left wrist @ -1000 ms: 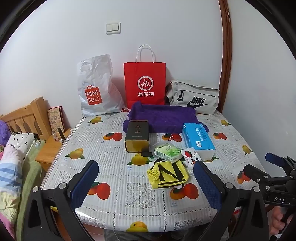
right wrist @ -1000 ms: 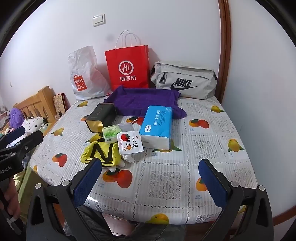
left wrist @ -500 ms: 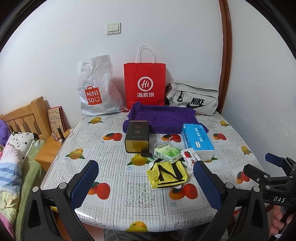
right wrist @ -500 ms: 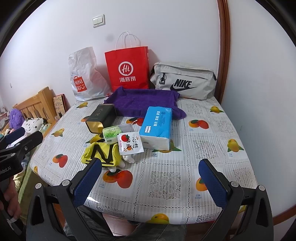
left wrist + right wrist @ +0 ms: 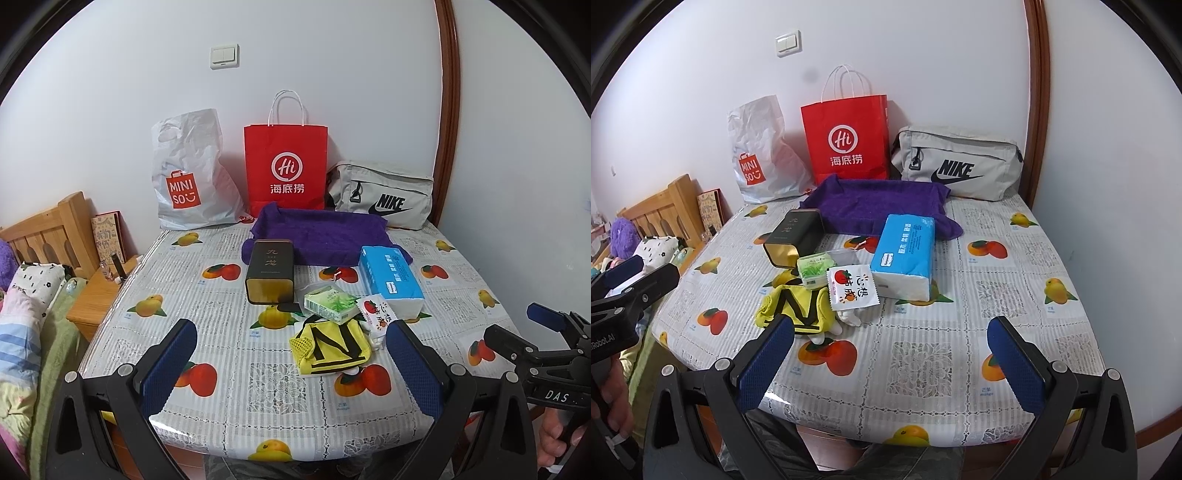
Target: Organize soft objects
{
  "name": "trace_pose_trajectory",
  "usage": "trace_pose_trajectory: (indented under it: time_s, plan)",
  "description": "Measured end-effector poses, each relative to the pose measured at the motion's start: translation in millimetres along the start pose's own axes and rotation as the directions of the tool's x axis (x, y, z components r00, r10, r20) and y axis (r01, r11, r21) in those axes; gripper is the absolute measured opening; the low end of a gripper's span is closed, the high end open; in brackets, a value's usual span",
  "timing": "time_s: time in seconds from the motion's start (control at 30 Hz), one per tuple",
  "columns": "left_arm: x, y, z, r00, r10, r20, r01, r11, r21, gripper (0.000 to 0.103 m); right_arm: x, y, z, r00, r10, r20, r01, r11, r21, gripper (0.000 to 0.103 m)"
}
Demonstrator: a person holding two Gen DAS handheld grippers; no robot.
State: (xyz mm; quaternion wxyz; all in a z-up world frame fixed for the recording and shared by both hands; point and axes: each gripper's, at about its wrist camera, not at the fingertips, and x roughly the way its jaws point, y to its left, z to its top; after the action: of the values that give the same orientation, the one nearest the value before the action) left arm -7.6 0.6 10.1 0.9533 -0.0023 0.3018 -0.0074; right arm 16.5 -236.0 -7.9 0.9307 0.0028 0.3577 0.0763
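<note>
A purple towel (image 5: 317, 232) (image 5: 875, 206) lies at the back of the table. In front of it lie a blue tissue pack (image 5: 391, 280) (image 5: 905, 254), a green tissue packet (image 5: 330, 304) (image 5: 812, 271), a small white strawberry packet (image 5: 376, 317) (image 5: 851, 290) and a yellow-black pouch (image 5: 330, 345) (image 5: 798, 306). My left gripper (image 5: 291, 369) is open and empty over the table's front edge. My right gripper (image 5: 890, 365) is open and empty, also at the front edge.
A dark tin box (image 5: 271, 271) (image 5: 794, 236) stands mid-table. A white Miniso bag (image 5: 188, 177), a red paper bag (image 5: 286, 170) and a grey Nike bag (image 5: 380, 195) line the wall. A bed and a wooden nightstand (image 5: 96, 299) are at left.
Both views have shifted very slightly. Nothing on the table has moved, and both grippers stay open.
</note>
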Motion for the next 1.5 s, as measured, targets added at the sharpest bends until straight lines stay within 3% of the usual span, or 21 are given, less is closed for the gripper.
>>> trace_pose_trajectory:
  time_s: [1.5]
  plan:
    - [-0.1,7.0,-2.7,1.000,0.005,-0.002,-0.005,1.000,-0.012,0.103,-0.5,2.4,-1.1,1.000,0.008,0.000,-0.008,1.000,-0.001,0.103]
